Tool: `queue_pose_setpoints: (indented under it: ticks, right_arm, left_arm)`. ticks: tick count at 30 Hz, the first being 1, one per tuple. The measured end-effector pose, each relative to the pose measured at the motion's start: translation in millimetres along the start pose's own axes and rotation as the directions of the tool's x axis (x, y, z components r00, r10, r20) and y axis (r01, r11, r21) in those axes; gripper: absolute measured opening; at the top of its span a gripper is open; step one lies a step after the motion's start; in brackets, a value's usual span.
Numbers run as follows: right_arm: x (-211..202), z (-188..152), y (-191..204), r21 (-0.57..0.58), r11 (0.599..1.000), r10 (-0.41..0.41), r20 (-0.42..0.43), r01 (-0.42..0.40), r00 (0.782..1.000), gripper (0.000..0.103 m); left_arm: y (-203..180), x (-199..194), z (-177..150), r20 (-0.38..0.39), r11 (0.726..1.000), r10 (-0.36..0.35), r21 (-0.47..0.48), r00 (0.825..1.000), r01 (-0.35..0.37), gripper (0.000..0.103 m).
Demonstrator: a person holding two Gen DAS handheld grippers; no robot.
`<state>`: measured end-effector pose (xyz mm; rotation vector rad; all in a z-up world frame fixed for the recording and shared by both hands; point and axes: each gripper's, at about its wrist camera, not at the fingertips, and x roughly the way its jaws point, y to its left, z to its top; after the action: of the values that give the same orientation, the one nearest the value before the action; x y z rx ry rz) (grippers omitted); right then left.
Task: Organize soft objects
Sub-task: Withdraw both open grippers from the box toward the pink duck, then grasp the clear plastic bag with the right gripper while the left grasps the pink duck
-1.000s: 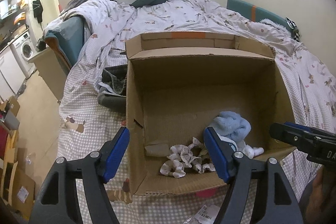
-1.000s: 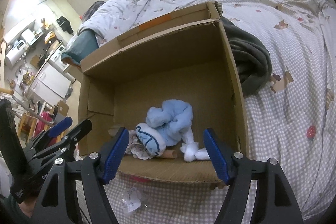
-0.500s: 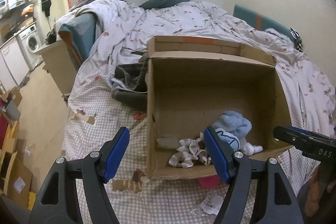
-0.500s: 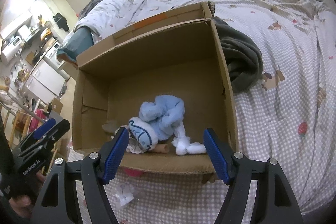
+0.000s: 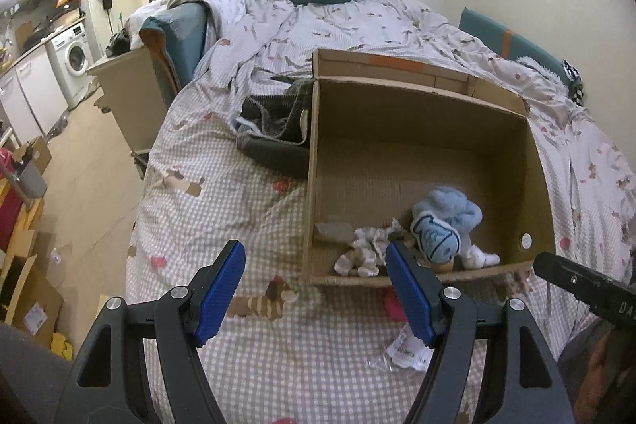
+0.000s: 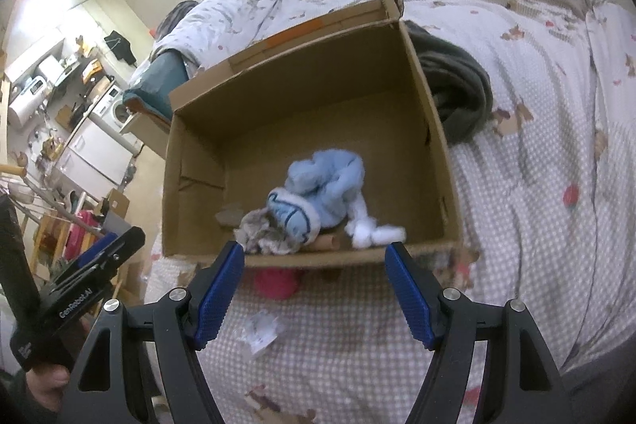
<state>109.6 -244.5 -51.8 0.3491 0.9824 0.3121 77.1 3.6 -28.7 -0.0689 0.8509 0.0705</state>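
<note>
Seemingly between picks: both grippers, left (image 5: 316,285) & right (image 6: 314,285), jaws wide w/ nothing held, next needs the grey garment (image 5: 274,142) beside the box (image 5: 421,118).

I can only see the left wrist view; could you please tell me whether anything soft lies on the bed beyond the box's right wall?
Observer: Yes, a dark grey garment lies bunched against the outside of the cardboard box's right wall.
Operator: Thank you. Are the right tongs holding anything?
Observer: No, the right tongs are open and empty, short of the box's near edge.
Operator: And what is the pink thing in front of the box?
Observer: A pink object on the bedspread, partly tucked under the box's near edge; I cannot tell what it is.
</note>
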Motion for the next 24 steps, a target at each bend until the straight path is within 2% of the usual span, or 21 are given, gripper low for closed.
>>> queue_pose_setpoints:
  ticks: [4, 10, 13, 15, 17, 19, 24]
  right_arm:
    - [-3, -14, 4, 0.004, 1.000, 0.008, -0.016, -0.008, 1.000, 0.078]
    - [-4, -34, 7, 0.014, 1.000, 0.018, -0.058, -0.018, 0.998, 0.078]
    - [1, -43, 7, 0.022, 1.000, 0.009, -0.087, -0.007, 0.996, 0.078]
    - [6, -50, 9, 0.011, 0.999, -0.034, -0.109, 0.035, 0.993, 0.078]
    - [17, -59, 14, -0.030, 0.997, -0.077, -0.157, 0.074, 0.985, 0.078]
    - [32, -66, 23, -0.082, 0.994, -0.091, -0.217, 0.075, 0.972, 0.078]
    - [59, -77, 46, -0.160, 0.987, -0.051, -0.298, 0.003, 0.953, 0.078]
  left_arm:
    - [3, -5, -10, -0.016, 1.000, -0.015, -0.015, 1.000, 0.014, 0.071]
    - [10, -9, -30, -0.005, 0.999, 0.025, -0.030, 1.000, -0.025, 0.071]
    - [17, -1, -39, -0.068, 0.996, 0.057, -0.059, 0.996, -0.061, 0.071]
    - [20, 5, -43, -0.097, 0.994, 0.070, -0.077, 0.993, -0.077, 0.071]
    - [22, 6, -44, -0.100, 0.994, 0.070, -0.082, 0.992, -0.078, 0.071]
    - [24, 7, -42, -0.097, 0.993, 0.056, -0.101, 0.994, -0.066, 0.071]
    - [24, 10, -43, -0.116, 0.991, 0.032, -0.125, 0.993, -0.047, 0.071]
